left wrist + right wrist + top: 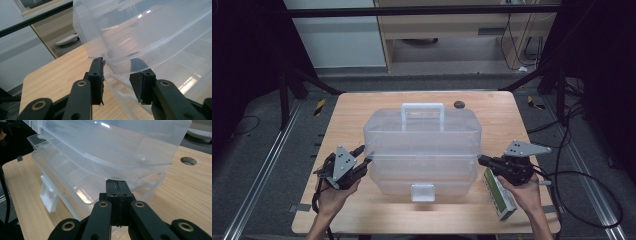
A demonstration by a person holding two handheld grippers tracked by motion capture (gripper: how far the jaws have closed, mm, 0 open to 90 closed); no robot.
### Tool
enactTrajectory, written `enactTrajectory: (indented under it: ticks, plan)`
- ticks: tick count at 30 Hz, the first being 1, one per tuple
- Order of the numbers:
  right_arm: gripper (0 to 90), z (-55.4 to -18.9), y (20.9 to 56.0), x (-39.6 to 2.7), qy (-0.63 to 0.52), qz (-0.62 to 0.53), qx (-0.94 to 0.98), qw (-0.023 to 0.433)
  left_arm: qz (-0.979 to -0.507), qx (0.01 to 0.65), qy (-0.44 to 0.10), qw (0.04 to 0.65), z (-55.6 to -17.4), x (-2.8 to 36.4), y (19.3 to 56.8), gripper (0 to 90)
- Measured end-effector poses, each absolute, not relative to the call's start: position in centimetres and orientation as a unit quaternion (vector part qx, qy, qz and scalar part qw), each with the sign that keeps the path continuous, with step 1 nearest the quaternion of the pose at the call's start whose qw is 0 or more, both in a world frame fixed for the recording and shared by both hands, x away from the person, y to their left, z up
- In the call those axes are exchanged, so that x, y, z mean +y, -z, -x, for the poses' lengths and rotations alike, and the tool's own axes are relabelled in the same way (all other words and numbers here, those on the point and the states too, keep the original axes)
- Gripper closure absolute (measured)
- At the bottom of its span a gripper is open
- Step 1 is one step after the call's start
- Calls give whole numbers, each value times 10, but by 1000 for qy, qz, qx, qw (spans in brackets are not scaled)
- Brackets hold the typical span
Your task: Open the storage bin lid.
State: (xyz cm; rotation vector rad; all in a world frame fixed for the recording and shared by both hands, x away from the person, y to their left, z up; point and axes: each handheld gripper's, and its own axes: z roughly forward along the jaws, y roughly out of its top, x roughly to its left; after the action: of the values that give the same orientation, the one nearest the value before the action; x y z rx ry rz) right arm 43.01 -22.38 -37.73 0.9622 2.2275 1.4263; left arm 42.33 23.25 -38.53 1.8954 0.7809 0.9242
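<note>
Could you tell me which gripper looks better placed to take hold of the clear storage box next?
Probably the left. The left gripper has its jaws apart around a thin plastic edge at the clear storage box, pads not yet pressing. The right gripper is shut with nothing between its jaws, its tip at the box's other end.

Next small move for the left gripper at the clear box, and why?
Probably finish closing the left gripper on the clear box edge: its jaws straddle the thin plastic side rim without pinching it, while the right gripper, jaws shut, sits against the opposite side.
</note>
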Motion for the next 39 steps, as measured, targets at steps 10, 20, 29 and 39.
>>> enactTrajectory:
  ticks: [10, 20, 29, 39]
  plan:
    - [831, -428, 378, -223, -490, -344, 783, 168, -761, 320, -374, 422, -423, 231, 383, 648]
    - [743, -431, 388, -221, -447, -376, 793, 170, -759, 328, -374, 419, -423, 230, 379, 659]
    - [700, -434, 399, -211, -410, -376, 814, 167, -759, 330, -372, 421, -425, 230, 376, 666]
    - [702, -436, 404, -206, -391, -385, 820, 161, -758, 333, -370, 420, -426, 230, 373, 671]
